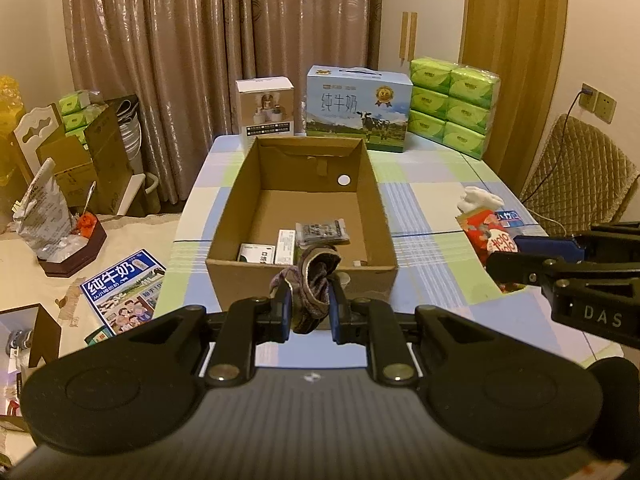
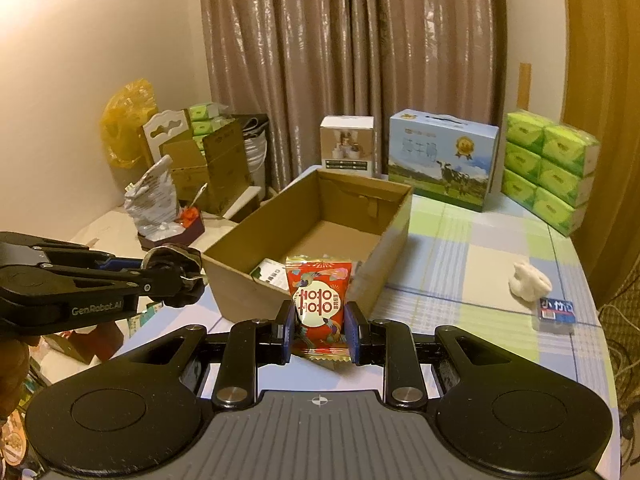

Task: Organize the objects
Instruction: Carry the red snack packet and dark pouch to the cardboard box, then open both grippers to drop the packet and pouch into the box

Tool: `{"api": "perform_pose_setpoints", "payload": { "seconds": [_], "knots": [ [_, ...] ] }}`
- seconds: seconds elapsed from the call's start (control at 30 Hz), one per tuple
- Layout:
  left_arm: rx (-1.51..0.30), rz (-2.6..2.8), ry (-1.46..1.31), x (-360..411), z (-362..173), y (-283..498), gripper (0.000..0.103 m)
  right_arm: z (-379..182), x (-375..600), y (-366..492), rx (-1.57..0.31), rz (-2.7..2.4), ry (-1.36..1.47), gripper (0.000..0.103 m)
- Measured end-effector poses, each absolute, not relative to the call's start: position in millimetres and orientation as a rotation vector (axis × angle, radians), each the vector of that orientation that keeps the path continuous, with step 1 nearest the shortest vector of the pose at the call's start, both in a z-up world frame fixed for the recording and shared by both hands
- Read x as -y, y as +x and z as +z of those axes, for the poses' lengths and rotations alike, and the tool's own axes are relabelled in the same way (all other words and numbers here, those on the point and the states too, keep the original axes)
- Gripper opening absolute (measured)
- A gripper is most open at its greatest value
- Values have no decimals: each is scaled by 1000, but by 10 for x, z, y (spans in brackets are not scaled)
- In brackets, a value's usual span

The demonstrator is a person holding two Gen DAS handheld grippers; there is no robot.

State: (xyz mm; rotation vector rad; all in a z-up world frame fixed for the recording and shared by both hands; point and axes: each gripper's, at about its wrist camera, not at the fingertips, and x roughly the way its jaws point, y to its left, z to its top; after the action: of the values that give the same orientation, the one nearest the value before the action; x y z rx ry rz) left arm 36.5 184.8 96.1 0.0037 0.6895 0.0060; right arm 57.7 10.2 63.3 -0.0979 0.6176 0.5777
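- Looking along the left wrist view, the left gripper [image 1: 309, 307] is closed tight on a bunched purple-grey knitted cloth [image 1: 316, 280], held just before the near wall of the open cardboard box [image 1: 224, 224].
- At 3 o'clock the right gripper [image 1: 506, 258] comes in from the side, marked "DAS", clamped on a red snack packet [image 1: 490, 236].
- Inside the box lie a few small cartons [image 1: 264, 254] and a dark packet [image 1: 322, 232]; their print is too small to read.
- At 12 o'clock a blue milk carton case [image 1: 358, 106] reads "纯牛奶"; green tissue packs [image 1: 454, 108] stand to its right, a white box [image 1: 266, 106] to its left.
- At 8 o'clock, off the checked table [image 1: 424, 208], a flat milk box [image 1: 120, 292] repeats "纯牛奶".
- In the right wrist view, the right gripper [image 2: 320, 330] pinches the red snack packet [image 2: 318, 304] by its sides, upright, near the box's front corner [image 2: 248, 280].
- At 9 o'clock the left gripper [image 2: 176, 280], lettered "GenRobot.AI", is clenched on the cloth [image 2: 172, 252].
- At 3 o'clock on the table sit a white crumpled wad [image 2: 530, 282] and a small blue pack [image 2: 556, 312].
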Motion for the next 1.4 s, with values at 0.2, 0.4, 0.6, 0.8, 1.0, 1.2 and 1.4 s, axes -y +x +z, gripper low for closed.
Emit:
{"api": "perform_pose_setpoints", "payload": {
  "seconds": [0.2,0.4,0.6,0.8,1.0,1.2,1.4],
  "knots": [
    [-688,-6,13,-1971,1004,553,15,644,-266,755,-634,592,-109,23],
    [-695,-8,35,-2135,1051,838,15,659,-416,997,-636,597,-115,23],
    [-703,-13,42,-2280,1043,1185,15,609,-560,1328,-649,602,-113,23],
    [-732,-29,54,-2350,916,1580,15,487,-645,1703,-674,591,-109,23],
    [-766,-39,71,-2378,690,1926,16,312,-703,2062,-705,588,-96,23],
    [-784,-44,88,-2398,468,2205,18,114,-754,2337,-736,587,-74,23],
    [-778,-33,83,-2433,295,2420,32,52,-759,2482,-703,609,-26,57]
  ]
}}
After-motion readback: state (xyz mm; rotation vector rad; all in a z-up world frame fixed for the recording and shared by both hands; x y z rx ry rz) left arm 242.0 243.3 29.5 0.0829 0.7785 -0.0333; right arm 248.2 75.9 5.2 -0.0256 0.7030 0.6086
